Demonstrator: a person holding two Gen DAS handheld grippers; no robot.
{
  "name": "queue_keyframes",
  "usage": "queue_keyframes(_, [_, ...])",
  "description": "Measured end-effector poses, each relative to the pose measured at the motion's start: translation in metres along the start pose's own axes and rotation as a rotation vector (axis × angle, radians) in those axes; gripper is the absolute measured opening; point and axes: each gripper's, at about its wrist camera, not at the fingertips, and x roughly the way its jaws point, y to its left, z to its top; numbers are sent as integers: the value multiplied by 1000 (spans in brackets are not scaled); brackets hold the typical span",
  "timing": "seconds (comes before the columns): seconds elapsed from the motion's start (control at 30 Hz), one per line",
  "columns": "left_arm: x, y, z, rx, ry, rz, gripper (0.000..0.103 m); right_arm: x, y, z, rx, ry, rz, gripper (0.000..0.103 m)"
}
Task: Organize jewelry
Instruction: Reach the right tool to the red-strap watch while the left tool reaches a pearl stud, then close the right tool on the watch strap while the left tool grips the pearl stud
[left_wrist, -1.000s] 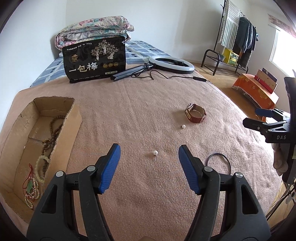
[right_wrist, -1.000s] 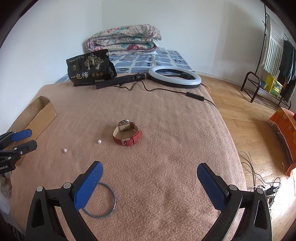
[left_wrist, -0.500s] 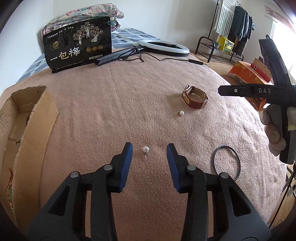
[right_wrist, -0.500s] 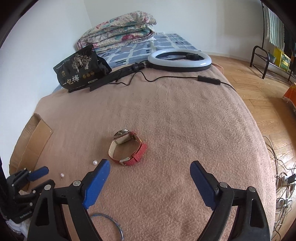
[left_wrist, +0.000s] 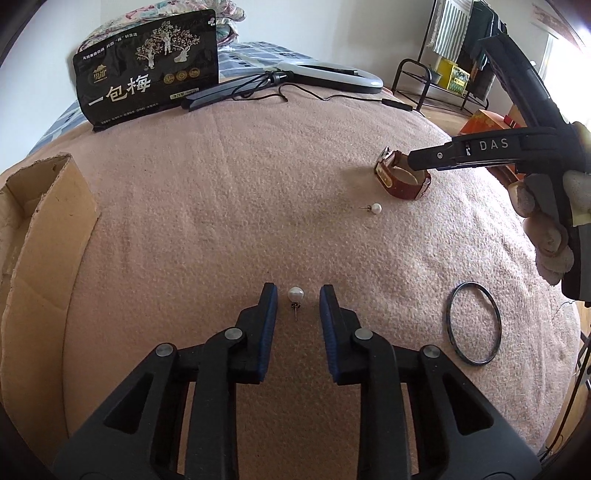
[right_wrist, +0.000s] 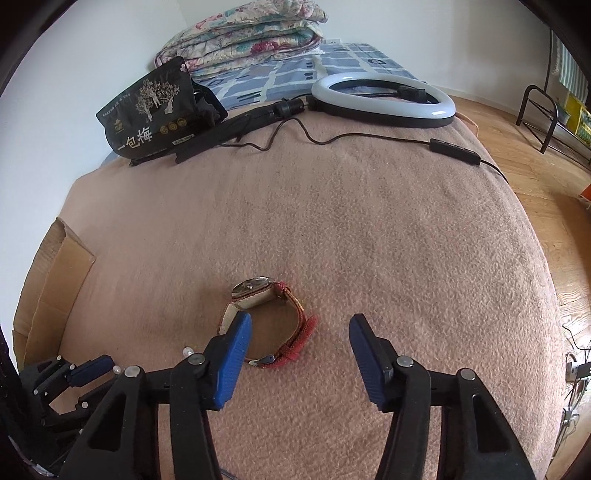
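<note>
A pearl stud earring (left_wrist: 295, 294) lies on the pink blanket between the blue pads of my left gripper (left_wrist: 297, 300). Its jaws are closing, and a gap shows on each side of the pearl. A second pearl stud (left_wrist: 376, 208) lies farther right, near a red-strapped watch (right_wrist: 291, 345). My right gripper (right_wrist: 301, 332) hovers low over the watch, jaws closing; the strap's right loop is between them, untouched, and the left finger (right_wrist: 232, 350) covers the watch's left side. A dark bangle (left_wrist: 474, 324) lies at right.
An open cardboard box (left_wrist: 44, 236) sits at the blanket's left edge. At the back are a black snack bag (left_wrist: 147, 70), a ring light (right_wrist: 384, 98) with its cable (right_wrist: 369, 138), and a folded quilt (right_wrist: 251, 26). Wooden floor (right_wrist: 546, 192) drops off at right.
Both grippers came down and narrowed. The left one closed in around the pearl stud. The right one moved from beside the bangle to over the watch.
</note>
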Motion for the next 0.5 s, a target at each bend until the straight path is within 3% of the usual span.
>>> queue_keyframes(0.23, [4,4,1,-12,4,4,11,18,0,0,8,50,-27,36])
queue_keyframes(0.5, [3,5,1,-17,0,12,7,18,2,-1,13,53,-47,16])
